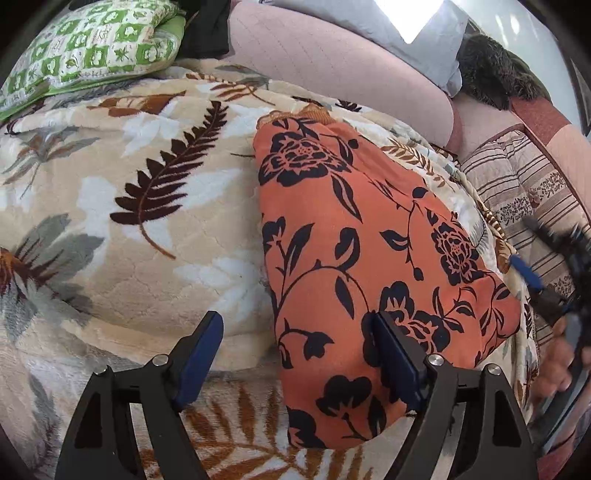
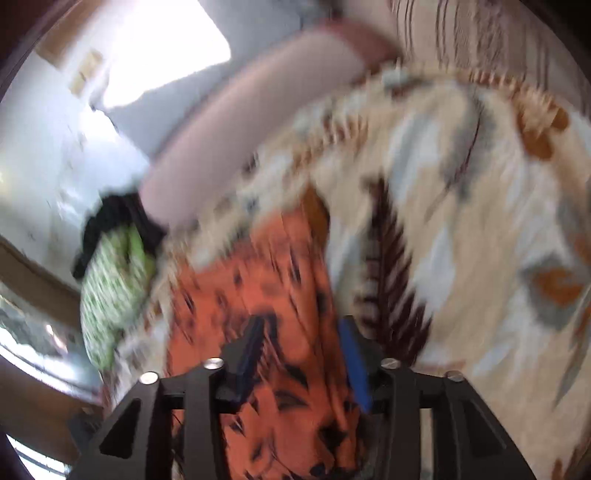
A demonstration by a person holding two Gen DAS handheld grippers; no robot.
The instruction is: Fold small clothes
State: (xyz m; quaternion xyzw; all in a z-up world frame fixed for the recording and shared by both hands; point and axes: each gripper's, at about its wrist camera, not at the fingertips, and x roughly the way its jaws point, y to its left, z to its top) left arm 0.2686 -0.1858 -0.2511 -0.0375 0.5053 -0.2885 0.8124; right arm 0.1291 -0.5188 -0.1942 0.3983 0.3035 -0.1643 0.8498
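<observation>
An orange garment with black flowers (image 1: 369, 240) lies folded into a long shape on the beige leaf-print blanket (image 1: 147, 184). My left gripper (image 1: 295, 354) is open above the garment's near left edge. One finger is over the blanket and the other over the cloth, with no grip. My right gripper (image 1: 532, 247) shows blurred at the right edge, off the garment, with a hand (image 1: 557, 362) below it. In the blurred right wrist view, the right gripper (image 2: 303, 358) stands open, and the orange garment (image 2: 266, 280) shows between and beyond its fingers.
A green patchwork pillow (image 1: 92, 48) lies at the far left, with black cloth (image 1: 207, 33) beside it. A pink bolster (image 1: 332, 62) runs along the back. To the right lie a striped quilt (image 1: 524, 192) and a dark furry item (image 1: 495, 70).
</observation>
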